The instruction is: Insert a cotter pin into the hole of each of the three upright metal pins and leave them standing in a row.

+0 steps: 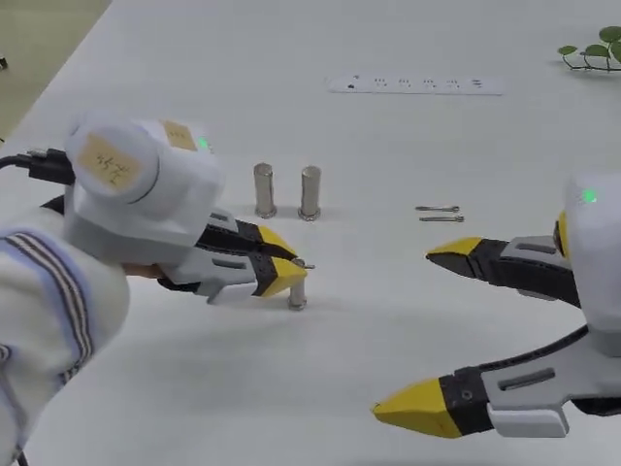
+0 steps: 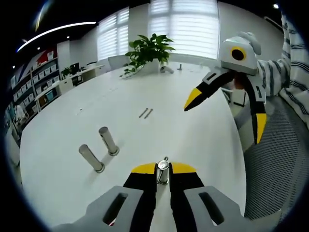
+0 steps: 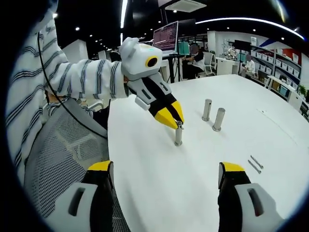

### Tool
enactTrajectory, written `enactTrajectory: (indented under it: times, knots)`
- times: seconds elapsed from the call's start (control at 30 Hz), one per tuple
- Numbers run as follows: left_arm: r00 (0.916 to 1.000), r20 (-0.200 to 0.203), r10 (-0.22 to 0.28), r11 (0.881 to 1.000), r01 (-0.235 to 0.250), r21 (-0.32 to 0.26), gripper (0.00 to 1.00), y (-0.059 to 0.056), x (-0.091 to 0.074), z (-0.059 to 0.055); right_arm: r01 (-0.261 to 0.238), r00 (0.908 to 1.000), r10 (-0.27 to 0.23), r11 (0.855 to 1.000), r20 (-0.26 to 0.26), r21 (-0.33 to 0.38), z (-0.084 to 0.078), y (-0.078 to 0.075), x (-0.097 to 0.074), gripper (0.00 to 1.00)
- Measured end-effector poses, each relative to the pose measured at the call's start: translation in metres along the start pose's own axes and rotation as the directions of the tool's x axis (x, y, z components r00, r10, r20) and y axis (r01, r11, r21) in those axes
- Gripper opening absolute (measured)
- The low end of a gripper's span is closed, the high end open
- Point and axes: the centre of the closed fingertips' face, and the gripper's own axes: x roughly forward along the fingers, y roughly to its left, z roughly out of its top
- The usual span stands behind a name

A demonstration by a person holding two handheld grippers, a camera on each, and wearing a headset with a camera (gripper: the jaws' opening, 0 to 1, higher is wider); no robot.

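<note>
My left gripper (image 1: 283, 270) is shut on the top of the near upright metal pin (image 1: 297, 294), where a small cotter pin (image 1: 306, 263) sticks out sideways. In the left gripper view that pin (image 2: 163, 172) stands between the yellow tips. Two more upright metal pins (image 1: 264, 189) (image 1: 310, 192) stand side by side behind it. Two loose cotter pins (image 1: 439, 214) lie on the white table to the right. My right gripper (image 1: 432, 330) hangs open, wide apart, right of the near pin and holding nothing. The right gripper view shows the left gripper (image 3: 166, 115) on the near pin (image 3: 178, 136).
A white power strip (image 1: 417, 85) lies at the back of the table and a plant (image 1: 592, 50) stands at the far right corner. A mesh chair (image 3: 72, 140) stands beside the table edge. A striped sleeve (image 1: 44, 311) covers the near left.
</note>
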Motion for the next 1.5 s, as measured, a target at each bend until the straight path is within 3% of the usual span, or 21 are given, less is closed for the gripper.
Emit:
enactTrajectory:
  times: [0.33,0.5,0.57,1.03,1.17,1.4,1.5]
  knots:
    - [0.9988,-0.006,0.049,0.999,-0.049,0.010,0.05,0.023,-0.010,0.001,0.035,0.9994,-0.035,0.999,-0.002,0.039,-0.006,-0.005,-0.009,0.88]
    - [0.9975,-0.030,0.064,0.998,-0.063,0.022,0.05,0.034,-0.010,-0.006,0.053,0.9985,-0.054,0.996,0.010,0.069,-0.008,-0.005,-0.012,0.88]
    - [0.9970,-0.051,0.058,0.998,-0.056,0.028,0.05,0.035,-0.009,-0.011,0.056,0.9984,-0.057,0.995,0.008,0.080,-0.010,-0.005,-0.013,0.88]
    - [0.9972,-0.030,0.068,0.998,-0.069,-0.001,0.06,0.036,-0.012,-0.010,0.075,0.9971,-0.076,0.991,0.007,0.109,-0.012,-0.008,-0.014,0.87]
    - [0.9969,-0.042,0.066,0.998,-0.065,0.026,0.06,0.033,-0.012,-0.009,0.078,0.9968,-0.080,0.991,0.010,0.112,-0.011,-0.008,-0.015,0.87]
    - [0.9970,-0.004,0.078,0.997,-0.077,0.019,0.22,0.035,-0.017,0.002,0.093,0.9949,-0.097,0.988,0.026,0.124,-0.010,-0.008,-0.018,0.88]
    - [0.9939,0.019,0.109,0.994,-0.109,0.018,0.28,0.041,-0.020,0.008,0.109,0.9925,-0.116,0.983,0.038,0.145,-0.009,-0.008,-0.021,0.93]
